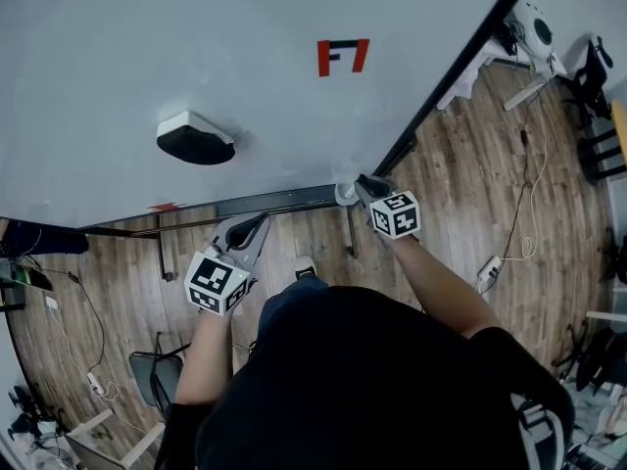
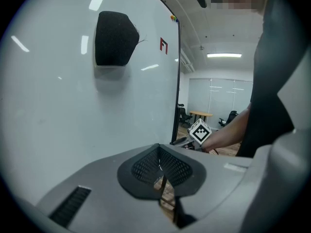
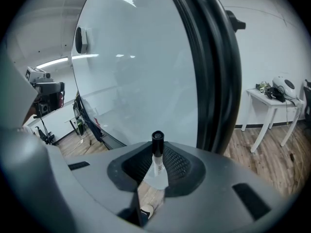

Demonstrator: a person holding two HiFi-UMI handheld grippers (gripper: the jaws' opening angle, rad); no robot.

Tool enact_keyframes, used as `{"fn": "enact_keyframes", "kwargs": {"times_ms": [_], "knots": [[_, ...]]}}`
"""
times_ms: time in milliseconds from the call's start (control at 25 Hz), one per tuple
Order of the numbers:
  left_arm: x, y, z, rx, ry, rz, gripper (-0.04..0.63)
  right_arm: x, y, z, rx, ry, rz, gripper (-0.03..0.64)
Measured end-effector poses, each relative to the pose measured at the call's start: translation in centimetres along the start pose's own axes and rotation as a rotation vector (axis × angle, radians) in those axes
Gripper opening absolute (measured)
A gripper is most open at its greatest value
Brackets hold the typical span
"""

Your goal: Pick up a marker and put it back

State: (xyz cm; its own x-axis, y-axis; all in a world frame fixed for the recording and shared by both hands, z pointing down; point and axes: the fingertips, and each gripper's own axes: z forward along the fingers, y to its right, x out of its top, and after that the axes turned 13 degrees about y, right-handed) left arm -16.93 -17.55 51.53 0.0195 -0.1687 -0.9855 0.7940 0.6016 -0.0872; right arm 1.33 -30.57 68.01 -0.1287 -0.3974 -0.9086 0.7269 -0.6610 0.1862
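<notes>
Closest to me in the head view are the person's black top and two bare forearms, filling the frame from 4 to 7 o'clock. Just left of centre, at about 9 o'clock, the left gripper (image 1: 259, 223) points up toward the board. Its own view shows the jaws (image 2: 160, 166) pressed together with nothing between them. At about 1 o'clock from centre is the right gripper (image 1: 364, 181), its marker cube (image 1: 395, 213) just behind the jaws. In the right gripper view its jaws (image 3: 156, 168) are part-way closed on a marker (image 3: 156, 155), a white barrel with a black cap. It stands nearly upright with the cap at 12 o'clock, above the pads. So the marker is in the right gripper, held up near the board's lower right corner. Just past both grippers the tray (image 1: 279, 202) runs along the bottom edge of the whiteboard (image 1: 147, 47), above the wood floor (image 1: 118, 272). On the board a dark eraser (image 1: 194, 138) sits at 10 o'clock, and a red mark (image 1: 343, 56) lies farther up at 12 o'clock. The left gripper view shows the same eraser (image 2: 115, 39) at 11 o'clock. The board's black frame (image 3: 214, 67) crosses the right gripper view from 12 o'clock down. Farthest off, at 2 o'clock in the head view, a white table (image 1: 509, 62) stands on the floor beyond the board's right edge.
</notes>
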Motion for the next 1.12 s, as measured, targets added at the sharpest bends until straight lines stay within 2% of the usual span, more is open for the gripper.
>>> {"fn": "enact_keyframes", "kwargs": {"times_ms": [320,640,1120], "knots": [[0.3,-0.1,0.0,0.000,0.003,0.003,0.011,0.1,0.2,-0.1,-0.003,-0.010,-0.015,0.063],[0.7,0.4,0.3,-0.003,0.021,0.006,0.011,0.4,1.0,-1.0,-0.014,-0.018,-0.031,0.097],[1.8,2.9,-0.5,-0.002,0.047,0.026,0.011,3.1,1.5,-5.2,-0.040,0.045,-0.043,0.118]]}}
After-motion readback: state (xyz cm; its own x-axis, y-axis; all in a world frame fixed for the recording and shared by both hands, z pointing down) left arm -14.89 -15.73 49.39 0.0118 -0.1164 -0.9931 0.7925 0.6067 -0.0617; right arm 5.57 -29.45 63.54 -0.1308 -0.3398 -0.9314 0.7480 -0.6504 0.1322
